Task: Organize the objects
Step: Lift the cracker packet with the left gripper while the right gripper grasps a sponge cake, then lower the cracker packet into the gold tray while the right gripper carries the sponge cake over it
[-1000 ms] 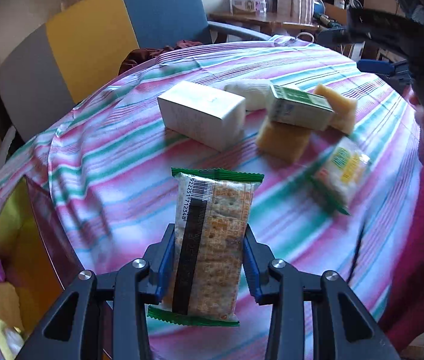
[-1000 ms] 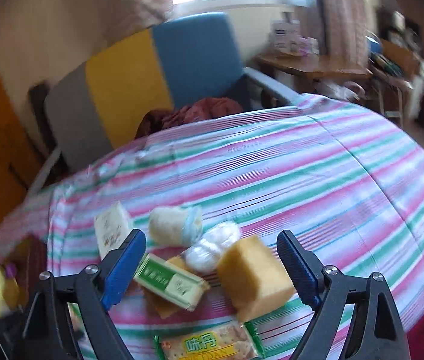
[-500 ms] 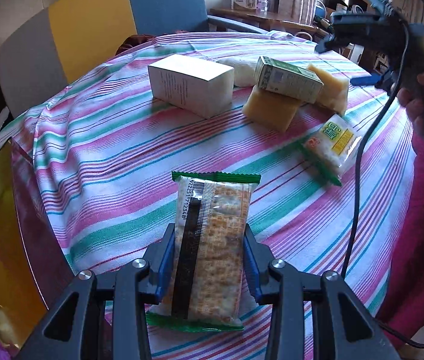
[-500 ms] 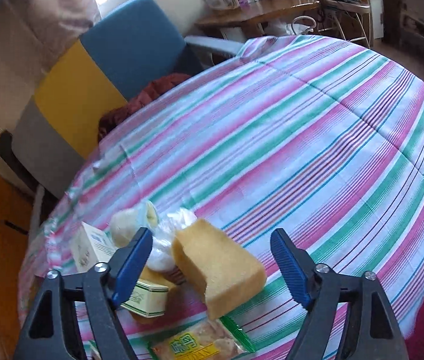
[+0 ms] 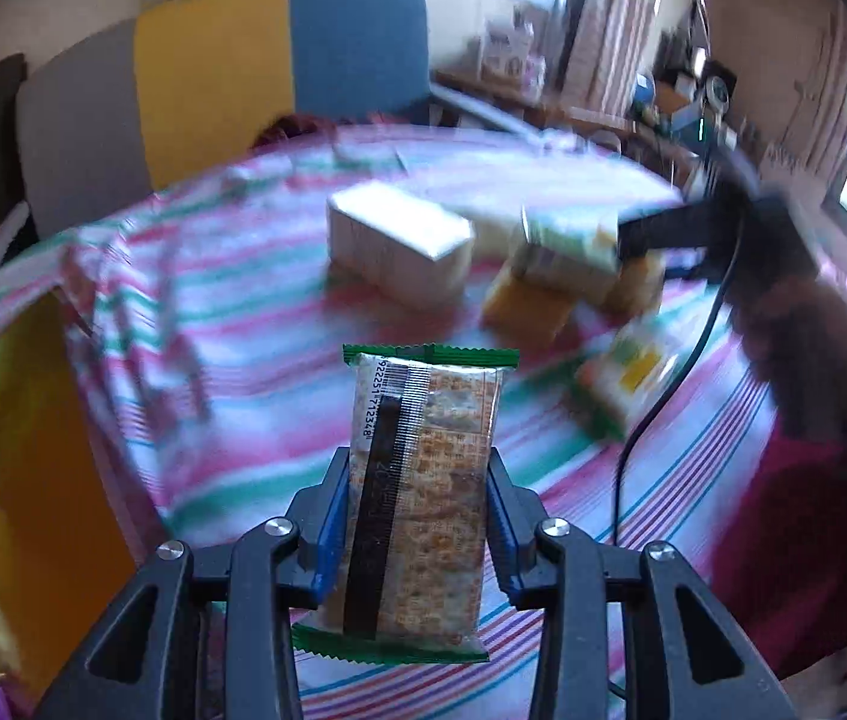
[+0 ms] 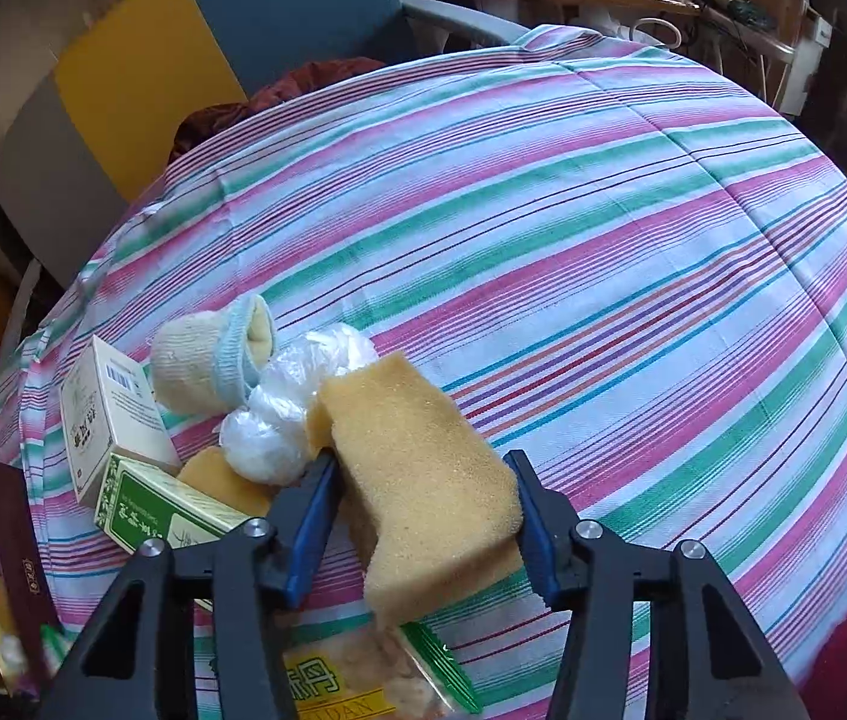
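Two grips matter: left tongs point(image 5: 417, 516) pinch the cracker pack point(image 5: 423, 498) upright above the surface point(image 6: 603, 228), while right tongs point(image 6: 420, 516) are closing around the sponge point(image 6: 423, 480) between them (squeeze gently, centred, then lift clear of the bag point(image 6: 297, 408) just left).

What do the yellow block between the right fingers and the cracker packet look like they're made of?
Yellow block: likely foam sponge, matte, with a porous, grainy surface and soft rounded edges. Cracker packet: thin glossy plastic film, clear over the crackers, with crimped green ends.
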The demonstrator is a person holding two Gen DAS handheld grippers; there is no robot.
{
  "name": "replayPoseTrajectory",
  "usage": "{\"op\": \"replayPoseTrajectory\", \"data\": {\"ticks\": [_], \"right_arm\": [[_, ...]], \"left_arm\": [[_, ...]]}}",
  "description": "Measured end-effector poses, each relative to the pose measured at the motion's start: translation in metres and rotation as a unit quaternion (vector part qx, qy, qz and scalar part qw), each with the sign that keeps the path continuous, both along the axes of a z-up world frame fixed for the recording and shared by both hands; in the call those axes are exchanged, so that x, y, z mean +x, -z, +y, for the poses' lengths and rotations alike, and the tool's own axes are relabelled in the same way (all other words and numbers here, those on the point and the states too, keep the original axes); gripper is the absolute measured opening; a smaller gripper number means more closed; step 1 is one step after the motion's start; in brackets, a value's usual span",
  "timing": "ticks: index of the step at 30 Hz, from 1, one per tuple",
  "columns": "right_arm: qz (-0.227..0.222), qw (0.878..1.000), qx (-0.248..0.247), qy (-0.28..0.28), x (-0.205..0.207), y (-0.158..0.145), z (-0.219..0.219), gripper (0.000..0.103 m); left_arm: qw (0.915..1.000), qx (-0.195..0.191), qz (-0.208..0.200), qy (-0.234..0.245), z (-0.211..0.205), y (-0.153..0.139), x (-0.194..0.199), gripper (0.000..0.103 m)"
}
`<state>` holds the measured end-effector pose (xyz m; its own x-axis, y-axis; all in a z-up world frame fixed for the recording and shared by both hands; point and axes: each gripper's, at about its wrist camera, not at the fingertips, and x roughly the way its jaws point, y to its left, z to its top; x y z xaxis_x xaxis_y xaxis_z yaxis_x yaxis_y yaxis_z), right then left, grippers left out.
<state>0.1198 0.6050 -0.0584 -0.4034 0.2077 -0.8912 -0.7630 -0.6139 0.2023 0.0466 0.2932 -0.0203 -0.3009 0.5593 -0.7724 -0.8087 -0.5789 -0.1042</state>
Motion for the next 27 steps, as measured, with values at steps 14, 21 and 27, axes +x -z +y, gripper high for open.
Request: {"op": "replayPoseTrajectory", "data": {"ticks": [14, 21, 27], "right_arm": [[0.016, 0.996, 0.082, 0.021, 0.003, -0.027, -0.004, 0.053], [0.026, 0.995, 0.09, 0.018, 0.003, -0.031, -0.006, 0.052], [0.027, 0.995, 0.096, 0.016, 0.001, -0.031, -0.006, 0.052]], "left_arm": [[0.9698, 0.038, -0.048, -0.236, -0.161, -0.029, -0.127, 0.04], [0.9506, -0.012, -0.085, -0.298, -0.189, 0.014, -0.189, 0.04], [0.9308, -0.062, -0.073, -0.353, -0.195, 0.046, -0.232, 0.04]]}}
